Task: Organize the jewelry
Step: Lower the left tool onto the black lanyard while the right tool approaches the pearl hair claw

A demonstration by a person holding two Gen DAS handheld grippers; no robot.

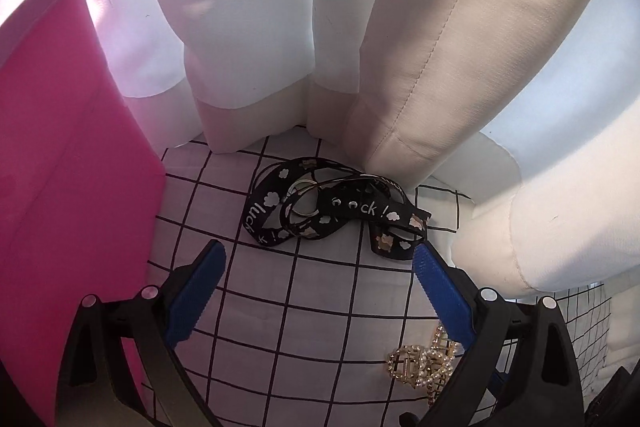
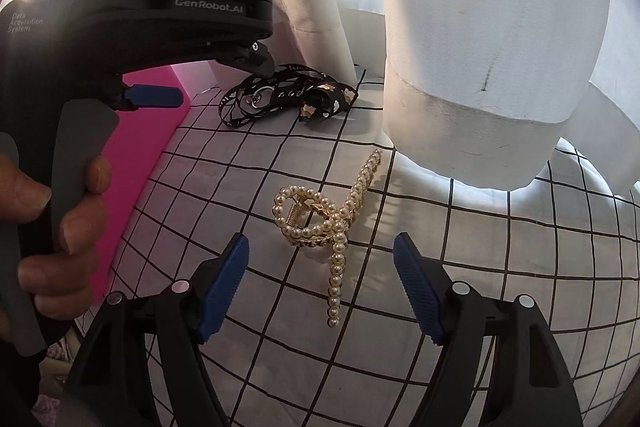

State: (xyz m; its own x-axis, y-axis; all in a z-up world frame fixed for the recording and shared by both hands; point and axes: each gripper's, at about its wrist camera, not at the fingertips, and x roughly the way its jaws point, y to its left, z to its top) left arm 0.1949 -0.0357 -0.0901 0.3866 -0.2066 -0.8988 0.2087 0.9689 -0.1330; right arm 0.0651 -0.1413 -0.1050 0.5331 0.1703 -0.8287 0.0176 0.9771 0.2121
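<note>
Right gripper [image 2: 320, 267] wide open, empty, above pearl hair claw [image 2: 326, 227] lying on checked cloth [image 2: 500, 267]; risk: blue pads slip on beads, or snag cloth.

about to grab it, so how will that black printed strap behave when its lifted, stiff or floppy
Probably floppy: the black strap lies in loose folded loops on the checked cloth, so it should unravel and dangle. Likely light, being thin fabric. The metal ring may swing or slide along it.
</note>
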